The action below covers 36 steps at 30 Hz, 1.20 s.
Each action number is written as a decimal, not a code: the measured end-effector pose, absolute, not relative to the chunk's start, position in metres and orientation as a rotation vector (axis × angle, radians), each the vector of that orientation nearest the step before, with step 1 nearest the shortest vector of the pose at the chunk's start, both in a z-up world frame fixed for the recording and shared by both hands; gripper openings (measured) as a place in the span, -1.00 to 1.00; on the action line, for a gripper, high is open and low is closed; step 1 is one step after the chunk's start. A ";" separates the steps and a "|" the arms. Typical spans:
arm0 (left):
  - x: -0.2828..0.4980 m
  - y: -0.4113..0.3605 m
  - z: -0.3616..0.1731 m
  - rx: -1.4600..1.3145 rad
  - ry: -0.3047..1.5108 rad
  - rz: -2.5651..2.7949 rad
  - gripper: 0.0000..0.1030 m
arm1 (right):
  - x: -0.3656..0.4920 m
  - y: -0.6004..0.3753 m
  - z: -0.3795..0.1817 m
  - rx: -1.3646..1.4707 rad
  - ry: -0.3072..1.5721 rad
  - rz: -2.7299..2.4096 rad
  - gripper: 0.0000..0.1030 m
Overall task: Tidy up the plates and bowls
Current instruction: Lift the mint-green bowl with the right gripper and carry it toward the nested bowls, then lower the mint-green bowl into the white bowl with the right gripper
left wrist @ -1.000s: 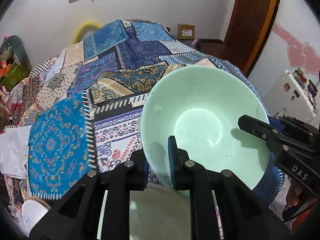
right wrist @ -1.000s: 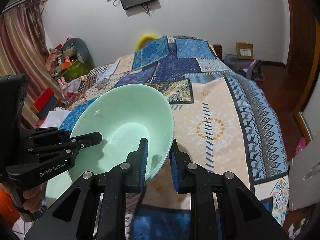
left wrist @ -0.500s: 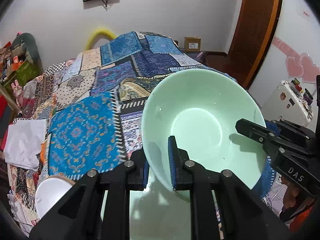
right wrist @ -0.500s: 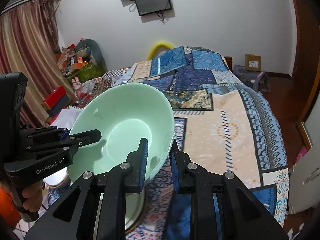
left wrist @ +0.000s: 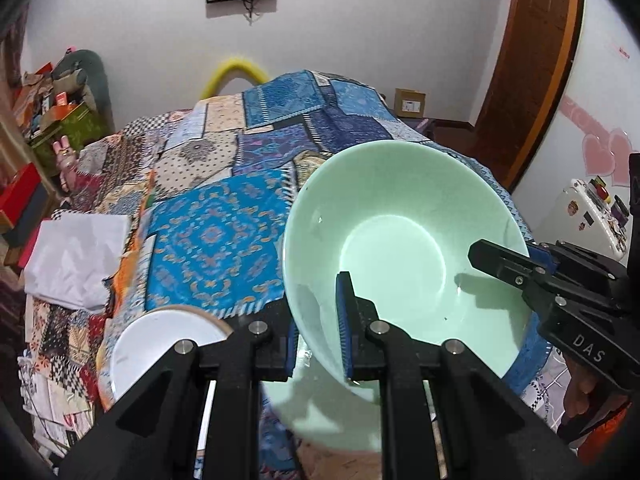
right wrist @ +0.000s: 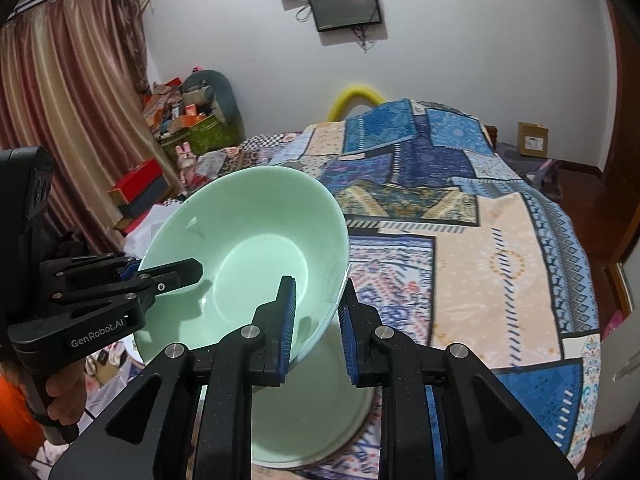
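Both tongs grip one pale green bowl [left wrist: 400, 240] by its rim, on opposite sides. The left tongs [left wrist: 318, 332] are clamped on the near-left wall, one pad inside, one outside; the right tongs [right wrist: 314, 320] are likewise clamped on the right wall. The bowl is held tilted, clear of the patchwork-covered bed [right wrist: 500, 240]. Directly beneath it lies a pale green plate [right wrist: 312, 420] on the bed. A white bowl [left wrist: 160, 344] sits left of the plate.
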State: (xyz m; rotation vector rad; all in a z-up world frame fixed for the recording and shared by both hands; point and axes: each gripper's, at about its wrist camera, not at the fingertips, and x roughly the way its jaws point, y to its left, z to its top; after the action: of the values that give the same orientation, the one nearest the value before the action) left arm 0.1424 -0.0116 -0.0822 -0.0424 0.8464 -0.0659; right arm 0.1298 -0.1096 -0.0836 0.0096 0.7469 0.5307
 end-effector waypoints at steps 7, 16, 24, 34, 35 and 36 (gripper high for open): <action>0.123 0.024 -0.081 -0.075 0.836 -0.017 -0.68 | 0.121 -0.078 -0.085 -0.010 0.750 0.581 -0.63; 0.100 0.070 -0.090 -0.115 0.842 0.048 -0.68 | 0.113 -0.037 -0.097 -0.020 0.774 0.649 -0.63; 0.090 0.106 -0.110 -0.151 0.870 0.100 -0.68 | 0.111 -0.003 -0.112 -0.025 0.816 0.700 -0.63; 0.083 0.138 -0.141 -0.186 0.922 0.139 -0.68 | 0.107 0.032 -0.135 -0.047 0.878 0.736 -0.63; 0.082 0.140 -0.144 -0.188 0.929 0.142 -0.68 | 0.107 0.035 -0.138 -0.049 0.886 0.738 -0.63; 0.082 0.142 -0.147 -0.191 0.936 0.144 -0.68 | 0.108 0.037 -0.141 -0.051 0.893 0.741 -0.63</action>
State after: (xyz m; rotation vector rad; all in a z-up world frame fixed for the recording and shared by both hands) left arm 0.0821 0.1422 -0.1473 -0.1908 0.9355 0.1436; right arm 0.1076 0.0371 -0.1406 -0.0507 0.8926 0.7405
